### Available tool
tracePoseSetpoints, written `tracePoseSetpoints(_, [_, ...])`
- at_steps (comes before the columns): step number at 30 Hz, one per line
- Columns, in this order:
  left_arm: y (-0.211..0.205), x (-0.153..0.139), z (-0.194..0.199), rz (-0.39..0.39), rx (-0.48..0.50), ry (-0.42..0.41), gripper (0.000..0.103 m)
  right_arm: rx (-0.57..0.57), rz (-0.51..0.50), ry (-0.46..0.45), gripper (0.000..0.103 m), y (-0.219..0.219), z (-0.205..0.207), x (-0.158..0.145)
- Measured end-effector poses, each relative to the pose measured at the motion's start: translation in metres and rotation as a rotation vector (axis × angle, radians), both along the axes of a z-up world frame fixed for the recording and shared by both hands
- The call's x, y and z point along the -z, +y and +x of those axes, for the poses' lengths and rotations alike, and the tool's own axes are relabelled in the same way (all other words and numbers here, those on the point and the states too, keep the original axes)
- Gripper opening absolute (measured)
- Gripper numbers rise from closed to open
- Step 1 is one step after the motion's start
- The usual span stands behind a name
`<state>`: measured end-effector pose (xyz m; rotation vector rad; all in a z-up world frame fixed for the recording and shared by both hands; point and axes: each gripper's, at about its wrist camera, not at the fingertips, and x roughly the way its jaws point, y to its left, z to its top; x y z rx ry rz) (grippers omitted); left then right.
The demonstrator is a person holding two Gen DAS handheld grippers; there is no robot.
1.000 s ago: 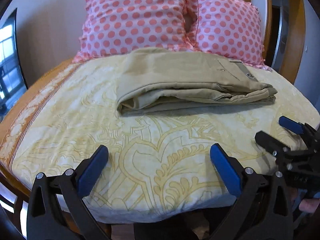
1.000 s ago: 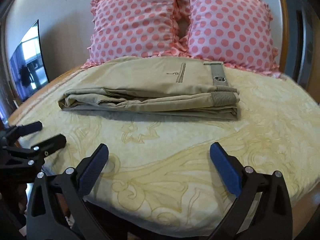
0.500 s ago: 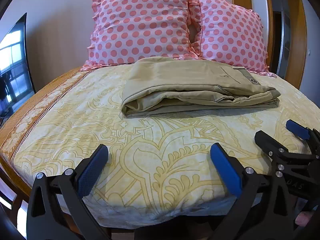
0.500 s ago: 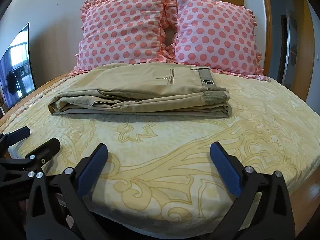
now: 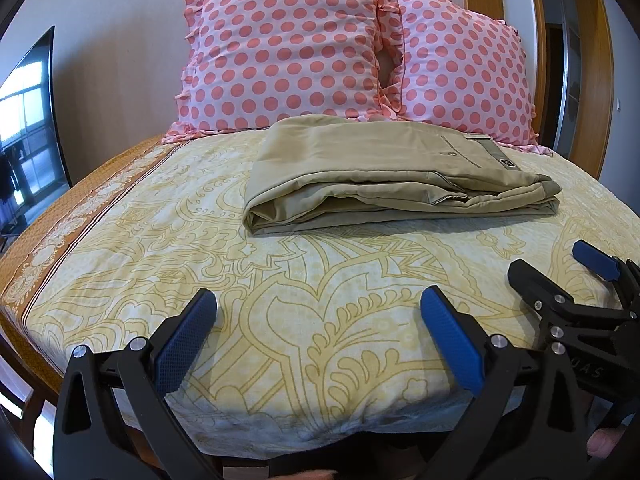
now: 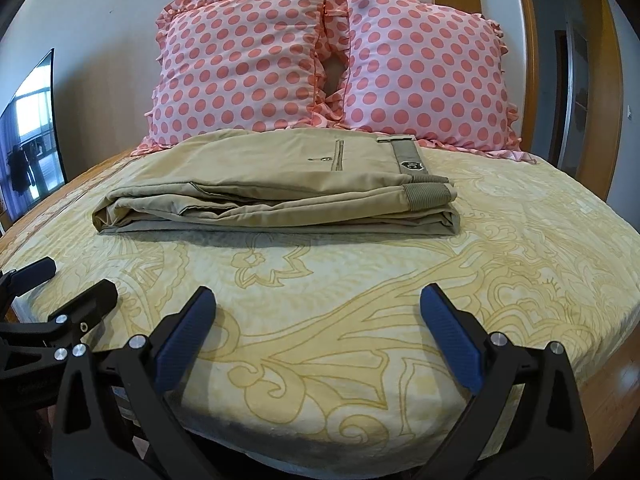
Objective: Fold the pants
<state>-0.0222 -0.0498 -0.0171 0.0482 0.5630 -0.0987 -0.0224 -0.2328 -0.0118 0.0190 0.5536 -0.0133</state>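
Pants (image 5: 384, 172), khaki and folded into a flat layered bundle, lie on the bed (image 5: 160, 264) just in front of the two pink polka-dot pillows (image 5: 288, 56), their far edge touching the pillows' ruffled hems. From the right wrist view the pants (image 6: 276, 184) show a back pocket with a button and a waistband patch on top, and a ribbed cuff at the right end of the stack. The bed wears a yellow cover with a swirling pattern.

Nearer than the pants, at the foot edge of the bed, the left claw (image 5: 318, 340) hovers with its blue pads spread wide, gripping nothing. The right claw (image 6: 318, 340) is likewise spread apart and empty, well apart from the pants. Each claw appears at the edge of the other's view, both on the near side of the pants. A dark screen (image 6: 32, 136) stands on the left of the bed, beside the wall.
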Motion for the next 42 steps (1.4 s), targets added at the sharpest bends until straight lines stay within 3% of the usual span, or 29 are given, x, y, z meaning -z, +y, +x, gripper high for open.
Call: tracePoseSetpoints(42, [-0.0011, -0.0013, 0.0024, 0.001, -0.002, 0.010, 0.102, -0.001, -0.001, -0.004, 0.101, 0.0001, 0.0004, 0.0016])
